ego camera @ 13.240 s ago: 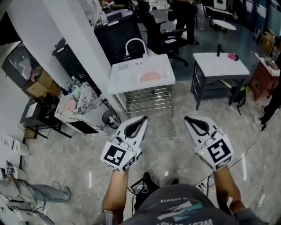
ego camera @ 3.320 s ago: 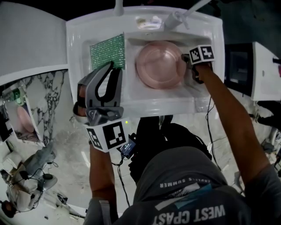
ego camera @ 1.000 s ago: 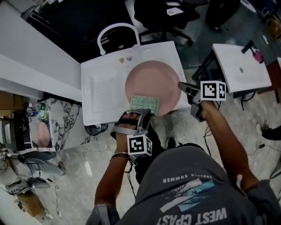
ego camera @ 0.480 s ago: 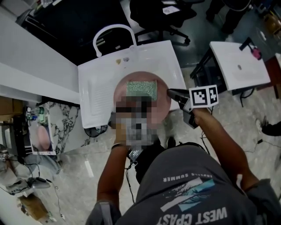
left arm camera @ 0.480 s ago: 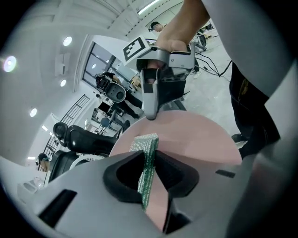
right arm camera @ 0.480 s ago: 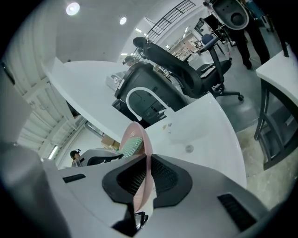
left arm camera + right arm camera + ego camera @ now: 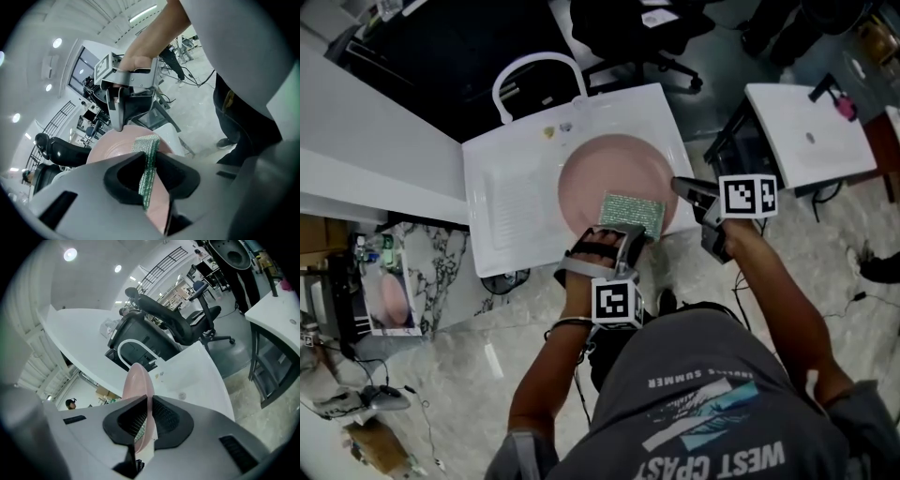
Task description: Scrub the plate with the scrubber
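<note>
Left gripper (image 7: 617, 234) is clamped on one edge of the green scrubber (image 7: 630, 214). In the left gripper view you can see the pad standing edge-on between the jaws (image 7: 149, 176), flat against the pink plate (image 7: 609, 173). Right gripper (image 7: 686, 191) is pinched onto the plate's right rim, and its own view shows the rim sitting thin between nearly closed jaws (image 7: 149, 420). The plate is held up over the white sink (image 7: 502, 202).

What just changed: half a second ago the scrubber was up on the far part of the plate, and now it's back down on the near right part, close to the rim. A second ago it was also near that edge, so to me that reads as one full push-and-pull stroke. The scrubbing looks properly under way, though I'd guess the left half of the plate hasn't had much attention.

Compared with about three seconds back, it's a bigger difference. Back then the plate lay down in the basin, the scrubber sat on the drainboard to its left, and the left gripper wasn't on it yet.
</note>
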### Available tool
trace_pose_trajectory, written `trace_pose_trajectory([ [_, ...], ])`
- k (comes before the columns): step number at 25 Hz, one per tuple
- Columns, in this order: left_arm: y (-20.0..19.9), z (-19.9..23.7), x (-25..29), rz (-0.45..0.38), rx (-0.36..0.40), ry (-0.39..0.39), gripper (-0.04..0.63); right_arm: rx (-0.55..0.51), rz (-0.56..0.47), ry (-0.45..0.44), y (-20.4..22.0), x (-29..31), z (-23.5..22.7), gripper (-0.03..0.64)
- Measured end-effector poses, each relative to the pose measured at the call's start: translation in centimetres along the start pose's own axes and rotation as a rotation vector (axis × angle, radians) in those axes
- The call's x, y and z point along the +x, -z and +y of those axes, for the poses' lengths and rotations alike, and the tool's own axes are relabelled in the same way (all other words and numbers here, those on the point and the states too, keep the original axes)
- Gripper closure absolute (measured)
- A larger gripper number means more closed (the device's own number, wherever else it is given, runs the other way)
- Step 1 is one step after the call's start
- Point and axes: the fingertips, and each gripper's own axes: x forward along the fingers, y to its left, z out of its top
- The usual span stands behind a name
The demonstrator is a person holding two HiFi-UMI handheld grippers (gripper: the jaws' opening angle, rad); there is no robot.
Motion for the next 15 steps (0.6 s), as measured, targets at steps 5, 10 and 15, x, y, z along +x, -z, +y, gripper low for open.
trace_pose_trajectory([
  [5, 2.3, -0.9, -0.9, 0.043, -0.012, 0.009, 0.514, -0.008, -0.018, 0.015, -1.1, -0.6, -0.6, 0.566],
  [10, 5.5, 0.3, -2.1, 0.106, -0.052, -0.025, 0.515, -0.013, -0.004, 0.011, -0.7, -0.6, -0.4, 0.566],
  [15, 7.3, 3.4, -2.6, 0.133, -0.088, -0.1, 0.515, -0.03, 0.052, -0.016, 1.4, 0.1, 1.2, 0.566],
])
